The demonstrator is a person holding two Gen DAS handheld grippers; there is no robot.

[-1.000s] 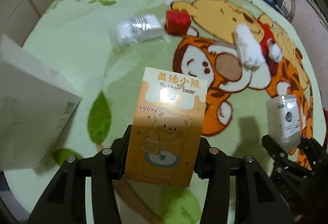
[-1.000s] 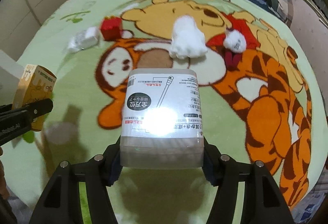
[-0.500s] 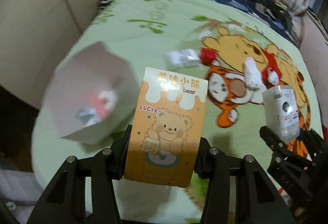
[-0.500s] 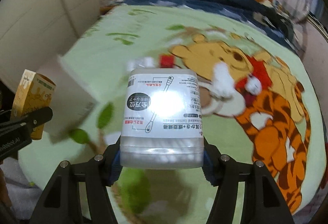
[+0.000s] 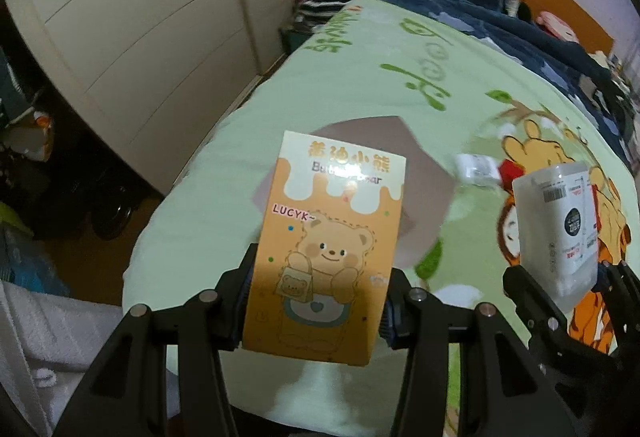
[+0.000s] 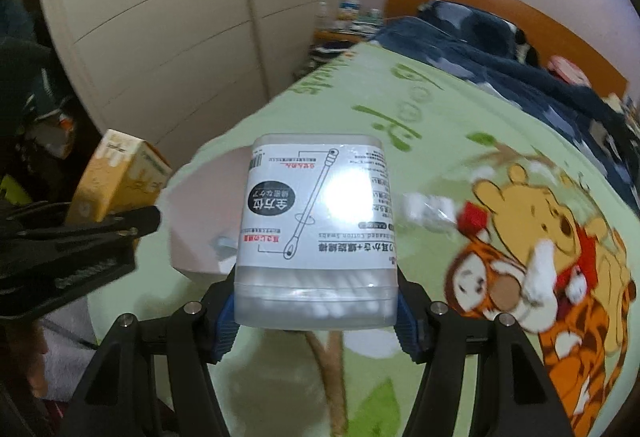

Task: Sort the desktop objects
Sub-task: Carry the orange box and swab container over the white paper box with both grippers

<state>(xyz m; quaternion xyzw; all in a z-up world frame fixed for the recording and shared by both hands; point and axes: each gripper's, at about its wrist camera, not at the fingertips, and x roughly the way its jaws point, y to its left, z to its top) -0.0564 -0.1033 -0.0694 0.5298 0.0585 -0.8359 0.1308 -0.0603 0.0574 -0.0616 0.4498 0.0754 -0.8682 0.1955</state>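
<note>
both grippers have lifted and swung left since a second ago, so the wardrobe [image 5: 132, 37] and the bed's near-left corner now fill each view where the cartoon print did before. largest underfoot is the green cartoon blanket [image 5: 360, 85], spread over the bed with a dark blue quilt [image 5: 480, 1] bunched toward the orange headboard [image 6: 512, 13]. on the blanket, near its left edge, sits a pale open box [image 5: 424, 173] — blurred, its contents unreadable. next in size, the orange bear carton [image 5: 324, 249] is held upright in the left gripper [image 5: 316, 309], jaws closed against its two sides down at the base; from the right wrist view the same carton shows at far left, above the floor beside the bed rather than over the blanket. the clear cotton swab tub [image 6: 316, 233] is pinched the same way in the right gripper [image 6: 316, 313], its label upside down and white swabs packed at the end nearest the camera, hanging over the box's near edge. smaller things lie well apart on the tiger print — a clear plastic packet [image 6: 426, 207], a red block [image 6: 474, 215] just beside it, and white cotton wads [image 6: 538, 277] further right.
</note>
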